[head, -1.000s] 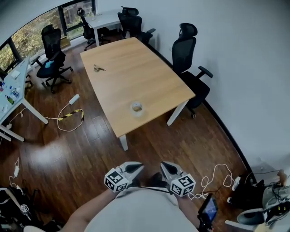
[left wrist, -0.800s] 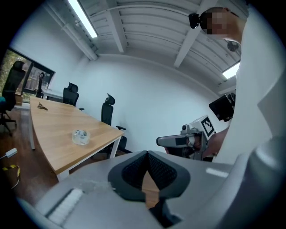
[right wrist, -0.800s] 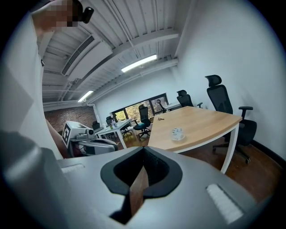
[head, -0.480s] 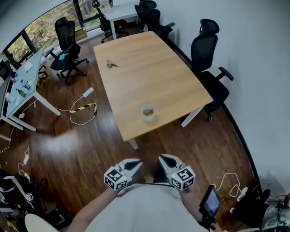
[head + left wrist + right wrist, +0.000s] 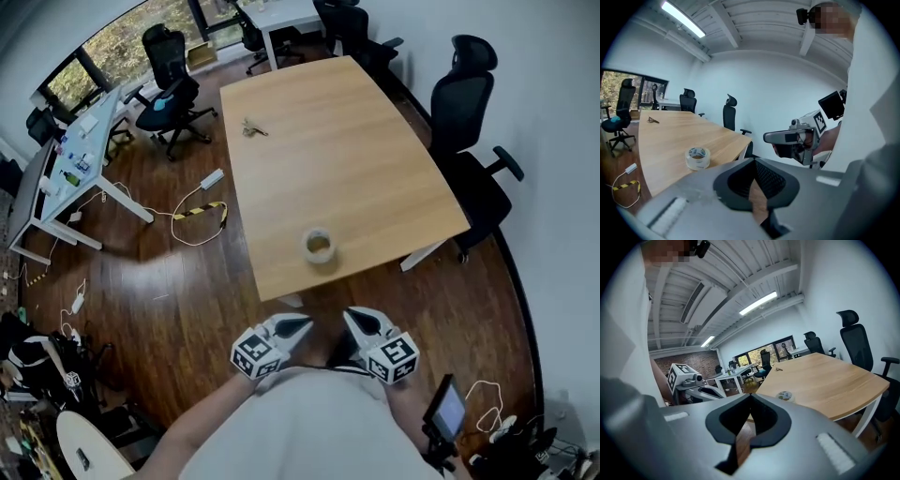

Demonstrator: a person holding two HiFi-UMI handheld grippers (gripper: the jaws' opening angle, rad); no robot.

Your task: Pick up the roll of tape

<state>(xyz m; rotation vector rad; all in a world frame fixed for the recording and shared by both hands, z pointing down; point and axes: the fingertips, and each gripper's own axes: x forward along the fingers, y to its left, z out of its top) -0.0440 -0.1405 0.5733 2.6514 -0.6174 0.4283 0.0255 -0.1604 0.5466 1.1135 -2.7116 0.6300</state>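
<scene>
Seen from above, a person holds two grippers close to the body. The left gripper and the right gripper both have their fingers clenched together, grasping nothing. The roll of tape (lying flat) sits on the wooden worktop near its closest edge, ahead of both pairs of fingers and well apart from them.

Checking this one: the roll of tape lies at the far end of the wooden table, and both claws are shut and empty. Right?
Not quite. The roll of tape lies near the near edge of the wooden table, the edge closest to the person, as the head view shows. The rest holds: the left claw and right claw are shut and empty.
</scene>
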